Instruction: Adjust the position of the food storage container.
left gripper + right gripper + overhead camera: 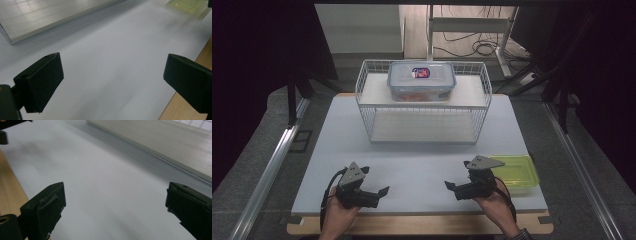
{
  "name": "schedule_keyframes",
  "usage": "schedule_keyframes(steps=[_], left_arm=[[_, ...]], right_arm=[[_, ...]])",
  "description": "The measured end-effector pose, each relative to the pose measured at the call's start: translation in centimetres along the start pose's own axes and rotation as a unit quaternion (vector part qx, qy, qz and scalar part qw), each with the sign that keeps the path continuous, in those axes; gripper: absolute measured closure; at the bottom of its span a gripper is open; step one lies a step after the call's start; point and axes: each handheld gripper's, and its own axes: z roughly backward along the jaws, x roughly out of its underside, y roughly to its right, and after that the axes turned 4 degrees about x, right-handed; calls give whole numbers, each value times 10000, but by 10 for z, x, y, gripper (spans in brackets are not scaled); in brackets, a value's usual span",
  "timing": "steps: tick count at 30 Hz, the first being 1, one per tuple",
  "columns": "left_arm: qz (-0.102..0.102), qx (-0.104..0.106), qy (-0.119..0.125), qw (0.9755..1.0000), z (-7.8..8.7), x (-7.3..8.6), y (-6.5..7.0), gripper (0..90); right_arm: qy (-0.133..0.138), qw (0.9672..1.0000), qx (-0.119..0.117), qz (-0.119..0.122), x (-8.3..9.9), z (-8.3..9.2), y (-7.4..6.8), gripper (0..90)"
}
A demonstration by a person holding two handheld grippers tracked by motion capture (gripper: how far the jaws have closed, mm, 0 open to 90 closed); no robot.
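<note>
High view: both tongs are held low over the near part of the white tabletop (422, 160), each in one hand, with tips turned inward toward each other and a wide bare stretch between them. The left tongs (382, 191) are seen released, jaws spread wide, and nothing is gripped; the same is shown in the left gripper view (112, 80), where only bare tabletop lies between the two black jaws. The right tongs (450, 187) are likewise released and empty, as confirmed in the right gripper view (115, 205).

A green box (517, 172) is placed at the near right corner of the tabletop, just beside the right tongs, on their outer side and partly hidden behind their grey plate. It is well apart from the left tongs; in the left gripper view it is glimpsed blurred at the far end (191, 6).

A wire rack (422, 102) is set at the far middle of the tabletop, well apart from both tongs. A clear lidded box (421, 80) with a blue rim is rested on its upper shelf.
</note>
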Motion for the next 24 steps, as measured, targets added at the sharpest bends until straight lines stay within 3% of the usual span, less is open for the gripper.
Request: schedule_keyframes(steps=[3,6,12,17,20,24], left_arm=[[-26,23,-41,10000,-2,2,-2,30],[-100,-53,-151,9998,-5,5,-4,33],[-149,-85,-76,9998,-7,9,-7,33],[-115,-91,-81,9999,-8,11,-11,33],[-124,-106,-42,9999,-7,11,-12,33],[-159,-101,-54,9998,-9,12,-11,35]], right_arm=[[-165,9994,284,-61,2,1,10,19],[-177,9984,436,-319,4,4,22,10],[-202,9944,683,-775,11,15,49,4],[-336,9908,739,-1085,19,27,68,1],[-371,9882,804,-1254,24,34,78,66],[-429,9855,1039,-1270,27,47,91,222]])
